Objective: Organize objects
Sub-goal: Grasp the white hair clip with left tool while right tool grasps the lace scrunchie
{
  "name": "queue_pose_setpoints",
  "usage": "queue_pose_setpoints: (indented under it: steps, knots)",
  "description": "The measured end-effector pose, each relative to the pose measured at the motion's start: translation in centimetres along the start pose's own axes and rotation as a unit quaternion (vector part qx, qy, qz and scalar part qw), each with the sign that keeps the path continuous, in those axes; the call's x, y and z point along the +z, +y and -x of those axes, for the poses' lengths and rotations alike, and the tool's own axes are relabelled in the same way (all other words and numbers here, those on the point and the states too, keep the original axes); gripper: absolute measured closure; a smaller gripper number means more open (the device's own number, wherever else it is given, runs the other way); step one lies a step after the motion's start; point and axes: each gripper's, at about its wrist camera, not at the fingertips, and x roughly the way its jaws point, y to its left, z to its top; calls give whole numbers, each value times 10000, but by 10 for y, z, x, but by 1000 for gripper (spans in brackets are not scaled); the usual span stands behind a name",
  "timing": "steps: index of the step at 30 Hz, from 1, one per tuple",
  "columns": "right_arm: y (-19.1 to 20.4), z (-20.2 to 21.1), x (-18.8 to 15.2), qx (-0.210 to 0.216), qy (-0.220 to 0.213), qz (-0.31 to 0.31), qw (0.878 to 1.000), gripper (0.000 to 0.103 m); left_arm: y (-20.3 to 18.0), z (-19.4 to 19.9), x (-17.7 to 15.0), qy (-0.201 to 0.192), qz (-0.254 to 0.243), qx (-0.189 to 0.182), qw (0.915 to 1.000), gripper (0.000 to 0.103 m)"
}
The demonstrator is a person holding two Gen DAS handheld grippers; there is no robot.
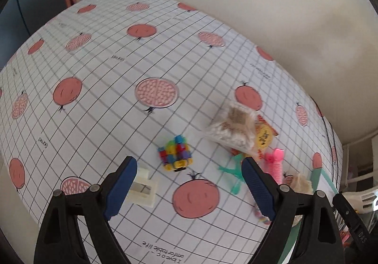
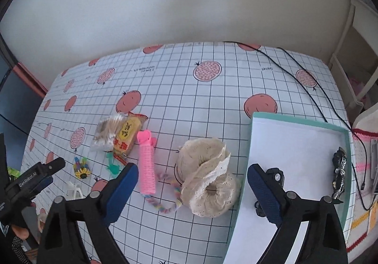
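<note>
My right gripper (image 2: pixel 192 190) is open above a cream lace cloth (image 2: pixel 208 176), which lies bunched between its blue pads without touching them. Just right of the cloth is a teal-rimmed white tray (image 2: pixel 300 145) holding a black toy car (image 2: pixel 275 175) and a dark figurine (image 2: pixel 339 171). To the cloth's left lie a pink coiled toy (image 2: pixel 146 164) and a pastel braided cord (image 2: pixel 163 207). My left gripper (image 1: pixel 190 183) is open over the table. A colourful block cube (image 1: pixel 176 154) lies ahead of it and a white plastic piece (image 1: pixel 143 187) by its left pad.
A bag of cotton swabs (image 1: pixel 232 130), a yellow snack packet (image 1: pixel 264 137) and a teal plastic piece (image 1: pixel 232 174) lie grouped on the checked tablecloth (image 1: pixel 99 79). A black cable (image 2: pixel 307 84) runs across the back right. A white shelf (image 2: pixel 354 51) stands beside the table.
</note>
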Motion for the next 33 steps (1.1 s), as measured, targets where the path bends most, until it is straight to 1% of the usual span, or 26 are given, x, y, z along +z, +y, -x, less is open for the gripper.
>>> queue_pose_setpoints:
  steps: [3, 5, 8, 11, 15, 17, 18, 22, 26, 28, 31, 33]
  knots:
    - [-7, -17, -4, 9, 159, -83, 9998, 13, 24, -21, -3, 284, 348, 214, 9988, 13]
    - [-10, -26, -6, -81, 230, -105, 9996, 15, 30, -31, -7, 394, 441, 314, 9978, 13]
    - [-14, -38, -9, -151, 351, -149, 9992, 18, 31, -43, -13, 540, 421, 531, 9962, 13]
    - [-18, -48, -12, -220, 413, -167, 9988, 19, 31, -54, -18, 643, 393, 664, 9949, 13]
    - [-16, -60, -17, -215, 557, -118, 9981, 21, 33, -63, -24, 722, 411, 773, 9935, 13]
    - [-15, -65, -20, -268, 590, -90, 9979, 22, 35, -69, -28, 799, 439, 833, 9923, 15]
    - [-14, -67, -21, -296, 597, -84, 9977, 23, 34, -69, -29, 739, 380, 911, 9924, 18]
    - [-13, -75, -25, -353, 639, -31, 9973, 26, 28, -68, -32, 706, 279, 1044, 9916, 19]
    - [-10, -79, -28, -449, 609, 58, 9971, 29, 22, -67, -36, 657, 163, 1220, 9902, 27]
    - [-9, -79, -29, -469, 594, 83, 9971, 30, 20, -65, -37, 613, 126, 1236, 9904, 30]
    - [-6, -80, -29, -566, 573, 208, 9965, 32, 16, -63, -39, 565, 96, 1228, 9908, 38]
    - [-4, -81, -29, -596, 580, 246, 9962, 39, 13, -61, -41, 530, 43, 1212, 9912, 45]
